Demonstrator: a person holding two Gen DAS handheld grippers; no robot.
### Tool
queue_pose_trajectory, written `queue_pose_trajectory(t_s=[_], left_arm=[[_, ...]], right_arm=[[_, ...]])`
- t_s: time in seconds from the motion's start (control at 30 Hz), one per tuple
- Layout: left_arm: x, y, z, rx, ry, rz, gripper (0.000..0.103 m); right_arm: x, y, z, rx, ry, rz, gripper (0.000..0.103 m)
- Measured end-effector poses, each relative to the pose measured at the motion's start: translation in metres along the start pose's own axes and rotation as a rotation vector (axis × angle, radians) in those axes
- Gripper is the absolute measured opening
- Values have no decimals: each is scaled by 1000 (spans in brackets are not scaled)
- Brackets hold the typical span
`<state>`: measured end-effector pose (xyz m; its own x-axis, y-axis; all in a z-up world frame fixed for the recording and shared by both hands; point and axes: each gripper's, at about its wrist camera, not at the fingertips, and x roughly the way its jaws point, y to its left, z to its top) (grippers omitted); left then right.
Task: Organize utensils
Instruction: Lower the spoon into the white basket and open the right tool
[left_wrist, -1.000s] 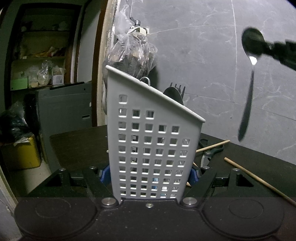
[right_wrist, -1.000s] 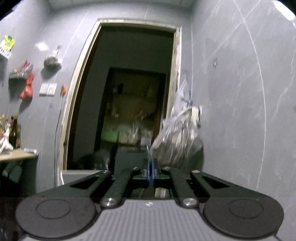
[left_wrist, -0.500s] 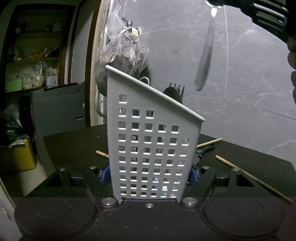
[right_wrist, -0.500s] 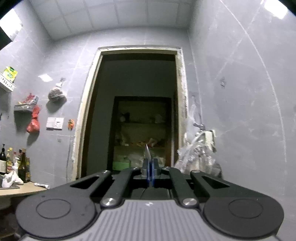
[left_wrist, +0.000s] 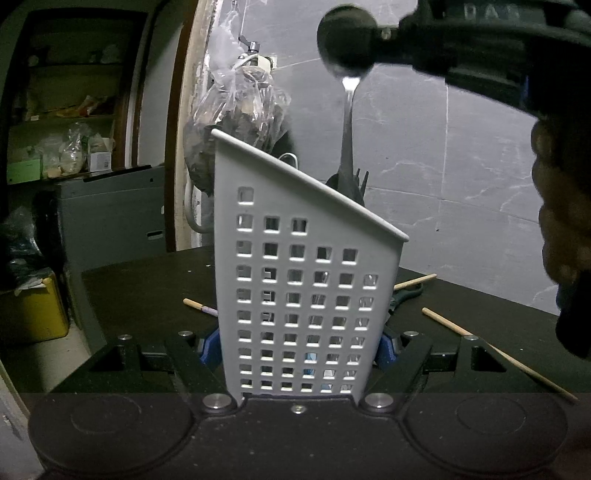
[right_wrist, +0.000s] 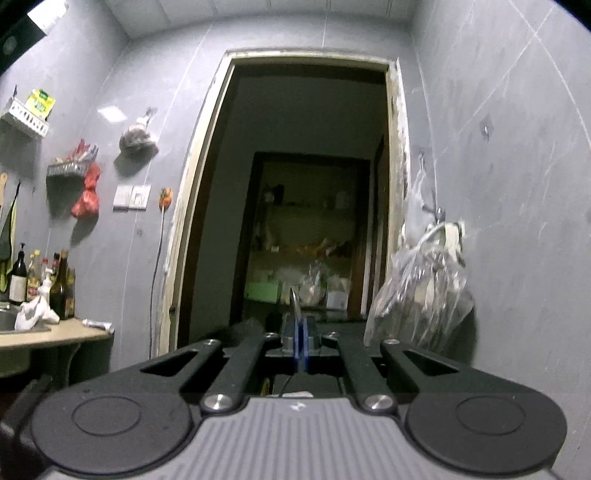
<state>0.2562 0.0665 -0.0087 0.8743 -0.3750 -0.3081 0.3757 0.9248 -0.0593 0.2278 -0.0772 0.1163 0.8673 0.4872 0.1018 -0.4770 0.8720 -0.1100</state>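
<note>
Grey marbled wall tiles and a dark doorway back the black table (left_wrist: 147, 291) where the sorting is going on.

Start at the left gripper (left_wrist: 301, 349): its blue pads are clamped on the two sides of the white perforated caddy (left_wrist: 306, 280) low down, holding it upright on the table. The right gripper (right_wrist: 298, 345) is shut tight on the bowl end of a metal spoon (left_wrist: 346, 136); in the right wrist view only a thin sliver of the spoon pokes up between the blue pads. From the left view the spoon hangs handle down, its lower end dipping behind the caddy's sloped rim, so it looks to be just entering the caddy or right above the opening; I cannot tell whether it touches anything inside. A person's hand (left_wrist: 561, 206) carrying that gripper shows at the right edge.

Inside the caddy a dark fork (left_wrist: 360, 181) and a wire loop (left_wrist: 290, 159) of some other tool already stand above the rim, so part of the job seems done.

Out on the table, loose pieces remain: one chopstick (left_wrist: 495, 349) lying well to the right, another chopstick end (left_wrist: 413, 281) beside a pair of dark-handled scissors (left_wrist: 404, 297) behind the caddy, and a third stick (left_wrist: 199, 306) to the left. By my reckoning the spoon is mid-drop and those four items are still to go in.
</note>
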Motion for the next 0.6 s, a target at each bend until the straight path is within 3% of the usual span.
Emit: queue_pose_trajectory(t_s=[0.6], left_arm=[[1,-1,1,5,1,0,77]], right_arm=[[-2,7,-30,8,143,32,3]])
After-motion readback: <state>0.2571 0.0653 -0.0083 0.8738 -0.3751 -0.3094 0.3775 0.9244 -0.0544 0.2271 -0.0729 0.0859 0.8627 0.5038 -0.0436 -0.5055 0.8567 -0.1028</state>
